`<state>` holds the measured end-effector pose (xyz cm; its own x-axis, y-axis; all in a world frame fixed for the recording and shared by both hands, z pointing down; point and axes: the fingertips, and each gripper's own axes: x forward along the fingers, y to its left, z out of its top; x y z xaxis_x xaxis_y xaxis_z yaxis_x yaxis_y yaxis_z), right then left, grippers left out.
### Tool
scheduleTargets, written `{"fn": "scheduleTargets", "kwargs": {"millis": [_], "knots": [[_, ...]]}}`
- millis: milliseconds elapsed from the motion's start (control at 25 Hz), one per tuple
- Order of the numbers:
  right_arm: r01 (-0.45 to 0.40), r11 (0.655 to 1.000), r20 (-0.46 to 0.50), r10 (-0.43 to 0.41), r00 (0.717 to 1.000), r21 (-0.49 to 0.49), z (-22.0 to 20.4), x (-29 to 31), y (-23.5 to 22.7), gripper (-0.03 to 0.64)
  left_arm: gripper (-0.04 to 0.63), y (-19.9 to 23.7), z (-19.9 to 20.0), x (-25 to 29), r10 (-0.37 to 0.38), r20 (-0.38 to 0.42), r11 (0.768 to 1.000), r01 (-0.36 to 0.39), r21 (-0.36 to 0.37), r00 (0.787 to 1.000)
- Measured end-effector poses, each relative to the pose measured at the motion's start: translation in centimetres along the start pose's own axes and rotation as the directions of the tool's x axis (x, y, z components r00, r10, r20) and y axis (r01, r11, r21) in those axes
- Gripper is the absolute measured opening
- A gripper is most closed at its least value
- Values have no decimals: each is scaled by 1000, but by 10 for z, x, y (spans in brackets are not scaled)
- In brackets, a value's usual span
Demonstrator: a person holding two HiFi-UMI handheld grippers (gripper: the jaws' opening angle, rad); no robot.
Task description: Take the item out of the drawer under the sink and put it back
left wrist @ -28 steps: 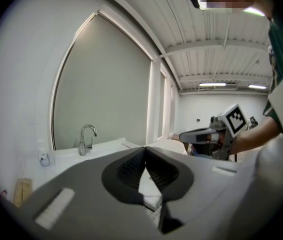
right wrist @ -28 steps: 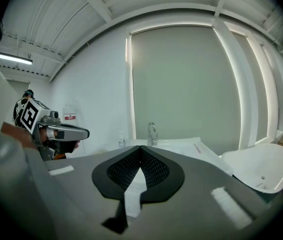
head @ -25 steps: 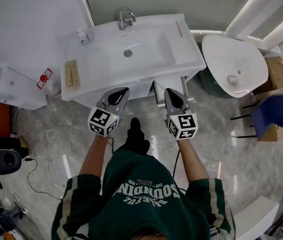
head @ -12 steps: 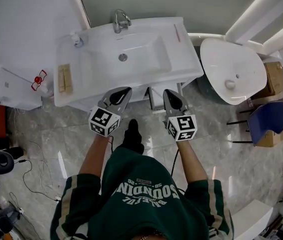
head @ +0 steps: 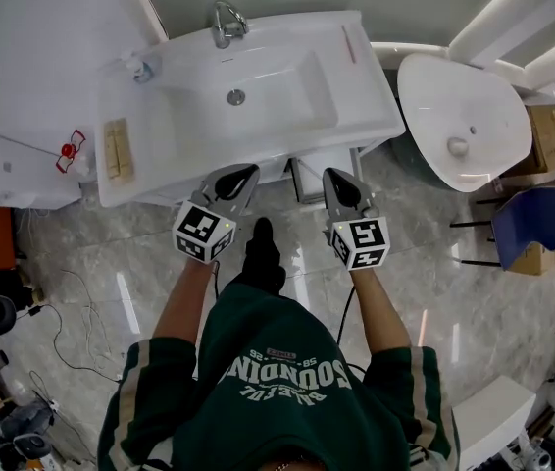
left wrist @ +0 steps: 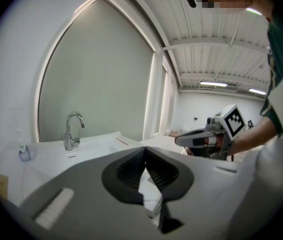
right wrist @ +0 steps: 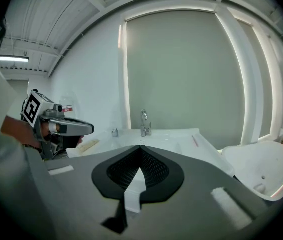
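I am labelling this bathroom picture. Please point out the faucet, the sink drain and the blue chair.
faucet (head: pixel 225 20): head view, on its curved spout.
drain (head: pixel 235 96): head view, on its centre, in the basin.
blue chair (head: pixel 535 216): head view, on its blue part.

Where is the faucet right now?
In the head view the faucet stands at the back edge of the white sink, just behind the drain, up the picture from the left claw.

My left gripper (head: pixel 240 173) and right gripper (head: pixel 335 178) hover side by side, pointing to twelve o'clock at the white sink's (head: pixel 364 106) front edge; the tap (head: pixel 224 20) stands beyond.
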<state>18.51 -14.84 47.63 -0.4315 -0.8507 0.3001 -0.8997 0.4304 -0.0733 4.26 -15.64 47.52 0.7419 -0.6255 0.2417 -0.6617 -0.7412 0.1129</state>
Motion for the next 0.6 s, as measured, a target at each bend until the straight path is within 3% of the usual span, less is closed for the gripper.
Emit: {"fn": "scheduleTargets", "kwargs": {"millis": [280, 600], "knots": [[71, 997, -119, -69, 991, 17, -53, 6, -21, 2, 51, -4, -34, 18, -41, -60, 998, 38, -40, 997], [78, 997, -274, -69, 959, 24, -126, 24, -35, 3, 51, -3, -85, 33, -76, -139, 993, 62, -104, 987]]}}
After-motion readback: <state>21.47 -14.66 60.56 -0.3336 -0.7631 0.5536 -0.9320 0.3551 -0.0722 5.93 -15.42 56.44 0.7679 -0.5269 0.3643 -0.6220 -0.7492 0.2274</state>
